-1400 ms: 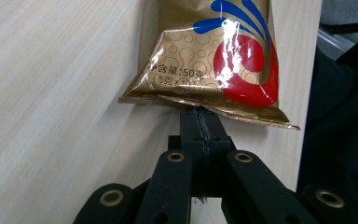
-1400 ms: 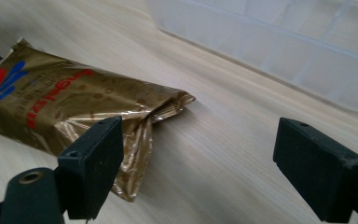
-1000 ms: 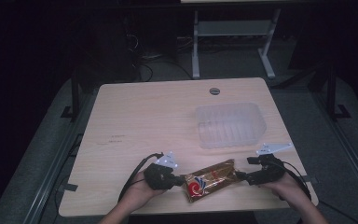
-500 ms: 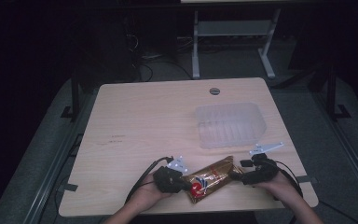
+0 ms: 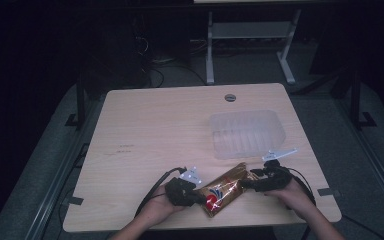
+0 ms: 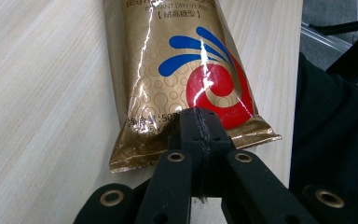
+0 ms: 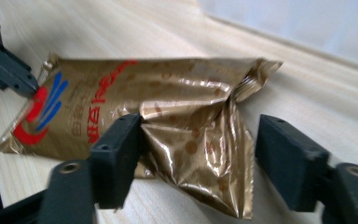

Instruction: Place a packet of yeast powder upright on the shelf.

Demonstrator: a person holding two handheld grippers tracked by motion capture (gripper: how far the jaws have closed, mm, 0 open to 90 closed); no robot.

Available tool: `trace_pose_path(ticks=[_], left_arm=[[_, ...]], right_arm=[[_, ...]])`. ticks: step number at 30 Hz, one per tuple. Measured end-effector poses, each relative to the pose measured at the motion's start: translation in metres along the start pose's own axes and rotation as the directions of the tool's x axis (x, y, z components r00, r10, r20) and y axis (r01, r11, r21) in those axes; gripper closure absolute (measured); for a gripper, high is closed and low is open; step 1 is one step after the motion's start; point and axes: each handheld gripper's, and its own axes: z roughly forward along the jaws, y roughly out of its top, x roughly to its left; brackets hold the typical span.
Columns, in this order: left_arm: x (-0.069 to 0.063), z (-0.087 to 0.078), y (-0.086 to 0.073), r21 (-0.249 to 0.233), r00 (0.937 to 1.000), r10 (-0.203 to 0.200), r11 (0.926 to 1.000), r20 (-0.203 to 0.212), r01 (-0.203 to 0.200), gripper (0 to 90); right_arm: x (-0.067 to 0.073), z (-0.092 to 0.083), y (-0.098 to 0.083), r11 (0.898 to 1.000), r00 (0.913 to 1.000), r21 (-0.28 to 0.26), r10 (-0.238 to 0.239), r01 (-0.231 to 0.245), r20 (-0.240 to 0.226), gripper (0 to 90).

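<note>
On table: one gold pouch (image 5: 223, 188) | left hand-held gripper (image 6: 200, 122) clamps its seam | right hand-held gripper (image 7: 198, 140) closing, not gripping

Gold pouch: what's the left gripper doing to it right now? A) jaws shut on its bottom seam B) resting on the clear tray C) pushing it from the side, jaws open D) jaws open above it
A: in the left gripper view the left gripper has its jaws pressed together on the crimped bottom edge of the gold pouch, which lies flat on the table.
</note>
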Motion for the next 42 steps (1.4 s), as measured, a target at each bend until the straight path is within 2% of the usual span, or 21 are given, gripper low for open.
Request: trace_pose_path(ticks=[1,2,3,8,12,20,22,23,25,28,29,34,39,41,42], left_arm=[[0.000,0.000,0.000,0.000,1.0000,0.000,1.0000,0.000,0.000,89.8],[0.000,0.000,0.000,-0.001,1.0000,-0.002,1.0000,0.001,0.002,89.8],[0.000,0.000,0.000,-0.001,1.0000,-0.003,1.0000,0.001,0.003,89.8],[0.001,0.000,0.000,0.002,1.0000,-0.005,1.0000,0.005,0.005,89.8],[0.002,0.000,0.000,0.005,0.9999,-0.007,1.0000,0.008,0.007,89.8],[0.003,0.000,-0.001,0.014,0.9999,-0.013,0.9998,0.009,0.013,89.8],[0.003,0.000,-0.002,0.017,0.9999,-0.015,0.9997,0.009,0.014,89.8],[0.003,0.000,-0.002,0.020,0.9998,-0.018,0.9996,0.008,0.017,89.8],[0.003,0.000,-0.002,0.024,0.9998,-0.017,0.9996,0.008,0.017,89.8],[0.004,0.000,-0.002,0.029,0.9998,-0.018,0.9994,0.008,0.018,89.8],[0.004,0.000,-0.002,0.030,0.9999,-0.015,0.9994,0.006,0.015,89.8],[0.004,0.000,-0.002,0.029,0.9998,-0.019,0.9994,-0.001,0.019,89.8],[0.010,-0.011,-0.004,-0.005,0.9989,-0.046,0.9989,-0.013,0.046,89.8],[0.011,-0.013,-0.004,-0.011,0.9987,-0.049,0.9988,-0.017,0.048,89.8],[0.013,-0.017,-0.005,-0.026,0.9981,-0.057,0.9981,-0.022,0.057,89.8]], right_arm=[[0.000,0.000,0.000,1.000,1.0000,0.000,0.000,0.000,0.000,35.5],[0.003,0.002,0.000,1.000,0.9998,0.007,-0.012,0.012,-0.013,44.8],[0.005,0.003,0.000,1.000,0.9997,0.008,-0.022,0.022,-0.011,48.8],[0.007,0.003,0.000,0.999,0.9993,0.011,-0.036,0.036,-0.005,54.8],[0.005,0.001,0.000,1.000,0.9995,0.003,-0.023,0.023,-0.022,57.6],[0.001,-0.007,0.002,0.999,0.9986,-0.035,0.000,-0.001,-0.053,69.5],[0.002,-0.009,0.002,0.999,0.9990,-0.045,0.004,-0.006,-0.045,75.2],[0.000,-0.013,0.004,0.997,0.9975,-0.071,0.021,-0.026,-0.067,81.3],[0.000,-0.016,0.004,0.996,0.9973,-0.083,0.022,-0.028,-0.070,84.7],[0.000,-0.018,0.004,0.996,0.9965,-0.089,0.018,-0.025,-0.081,86.4],[-0.001,-0.021,0.004,0.994,0.9937,-0.108,0.005,-0.017,-0.112,87.8],[0.000,-0.027,0.005,0.990,0.9891,-0.139,-0.027,0.007,-0.145,89.3],[0.002,-0.035,0.008,0.982,0.9836,-0.189,-0.059,0.027,-0.170,90.0],[0.003,-0.037,0.009,0.981,0.9828,-0.190,-0.062,0.028,-0.174,90.0],[0.006,-0.039,0.011,0.978,0.9809,-0.206,-0.079,0.041,-0.178,90.0]])
